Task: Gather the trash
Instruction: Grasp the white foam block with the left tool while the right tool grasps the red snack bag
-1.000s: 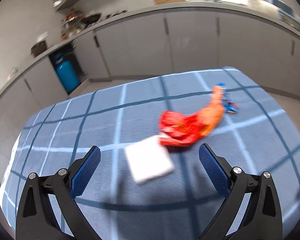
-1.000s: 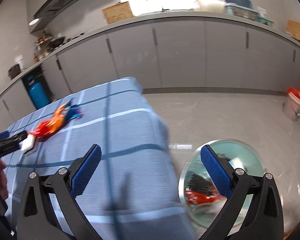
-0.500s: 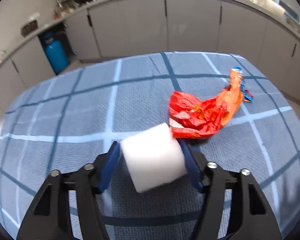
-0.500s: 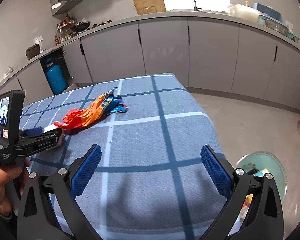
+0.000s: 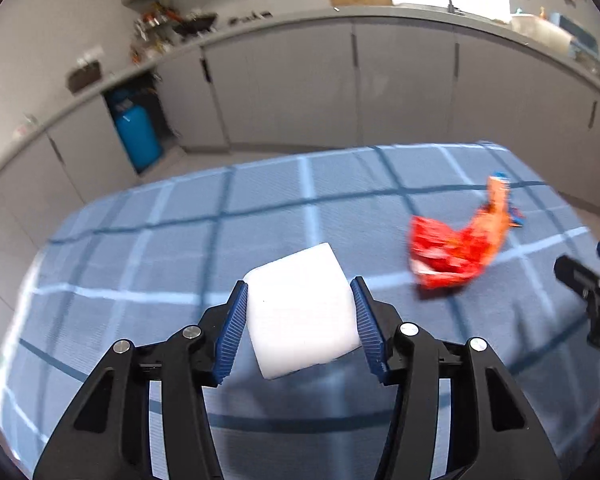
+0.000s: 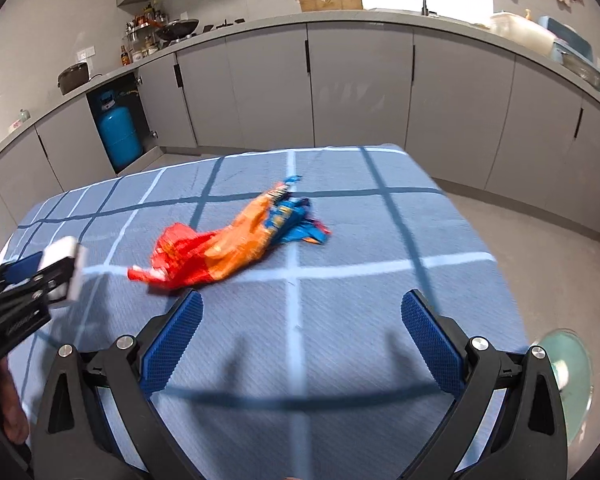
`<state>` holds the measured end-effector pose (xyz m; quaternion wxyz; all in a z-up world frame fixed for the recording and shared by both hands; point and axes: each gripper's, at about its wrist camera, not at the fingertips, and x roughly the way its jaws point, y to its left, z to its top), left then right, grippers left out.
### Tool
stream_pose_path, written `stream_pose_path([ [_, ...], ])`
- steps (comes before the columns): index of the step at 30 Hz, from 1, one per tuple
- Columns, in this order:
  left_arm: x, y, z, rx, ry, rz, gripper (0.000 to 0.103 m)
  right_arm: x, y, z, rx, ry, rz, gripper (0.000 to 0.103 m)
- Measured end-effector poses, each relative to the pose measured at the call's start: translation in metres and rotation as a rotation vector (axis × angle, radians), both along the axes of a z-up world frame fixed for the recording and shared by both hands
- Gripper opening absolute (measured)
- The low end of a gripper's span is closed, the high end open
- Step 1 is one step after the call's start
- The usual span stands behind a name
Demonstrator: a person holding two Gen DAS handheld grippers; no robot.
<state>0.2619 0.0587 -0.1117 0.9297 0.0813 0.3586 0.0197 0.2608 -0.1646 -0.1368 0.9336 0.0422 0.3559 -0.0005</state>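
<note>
The left gripper (image 5: 300,316) was clamped on a white foam block (image 5: 302,312) (light, squashy, best held at its flat sides), lifted above the blue checked tablecloth (image 5: 180,240). The right gripper (image 6: 300,320) was spread wide, empty, near crumpled snack wrappers (image 6: 236,248).

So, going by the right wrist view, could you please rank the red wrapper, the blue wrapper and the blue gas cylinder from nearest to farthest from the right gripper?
From the right gripper:
1. The red wrapper, on the cloth just ahead, to the left.
2. The blue wrapper, further up the cloth, near centre.
3. The blue gas cylinder, beyond the table, in the open cabinet at far left.
</note>
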Motion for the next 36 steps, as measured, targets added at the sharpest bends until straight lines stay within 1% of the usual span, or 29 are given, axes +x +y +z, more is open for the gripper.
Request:
stream_pose_path([
  [2, 0.005, 0.007, -0.002, 0.024, -0.009, 0.024, 0.052, 0.017, 0.010, -0.002, 0.006, 0.018, -0.010, 0.098],
  [5, 0.015, 0.015, -0.006, 0.040, -0.014, 0.053, 0.052, 0.038, 0.023, -0.005, 0.008, 0.038, -0.038, 0.098],
  [9, 0.027, 0.027, -0.012, 0.019, 0.003, 0.078, 0.052, 0.062, 0.031, -0.010, 0.033, 0.060, -0.078, 0.096],
  [11, 0.031, 0.031, -0.014, 0.006, 0.009, 0.085, 0.052, 0.074, 0.034, -0.017, 0.066, 0.093, -0.087, 0.086],
  [12, 0.033, 0.032, -0.015, 0.002, 0.013, 0.086, 0.052, 0.077, 0.035, -0.020, 0.076, 0.108, -0.088, 0.085],
  [13, 0.036, 0.033, -0.017, -0.002, 0.016, 0.087, 0.052, 0.081, 0.036, -0.024, 0.093, 0.122, -0.085, 0.080],
  [14, 0.039, 0.035, -0.020, -0.007, 0.021, 0.087, 0.052, 0.082, 0.037, -0.027, 0.103, 0.129, -0.079, 0.071],
  [15, 0.042, 0.036, -0.022, -0.016, 0.030, 0.086, 0.052, 0.083, 0.038, -0.030, 0.114, 0.139, -0.067, 0.065],
  [16, 0.043, 0.038, -0.024, -0.024, 0.035, 0.088, 0.052, 0.083, 0.040, -0.031, 0.116, 0.145, -0.057, 0.051],
  [18, 0.045, 0.040, -0.026, -0.036, 0.042, 0.089, 0.052, 0.080, 0.042, -0.030, 0.115, 0.137, -0.040, 0.046],
  [20, 0.044, 0.040, -0.025, -0.046, 0.042, 0.087, 0.052, 0.075, 0.040, -0.027, 0.126, 0.130, -0.020, 0.032],
  [25, 0.037, 0.035, -0.018, -0.058, 0.032, 0.069, 0.052, 0.054, 0.041, -0.015, 0.108, 0.102, 0.033, 0.027],
  [33, 0.015, 0.017, -0.002, -0.052, 0.014, 0.033, 0.052, 0.014, 0.040, 0.006, 0.073, 0.058, 0.108, 0.026],
  [36, 0.007, 0.008, 0.004, -0.048, 0.008, 0.018, 0.052, -0.002, 0.033, 0.014, 0.077, 0.050, 0.122, 0.026],
])
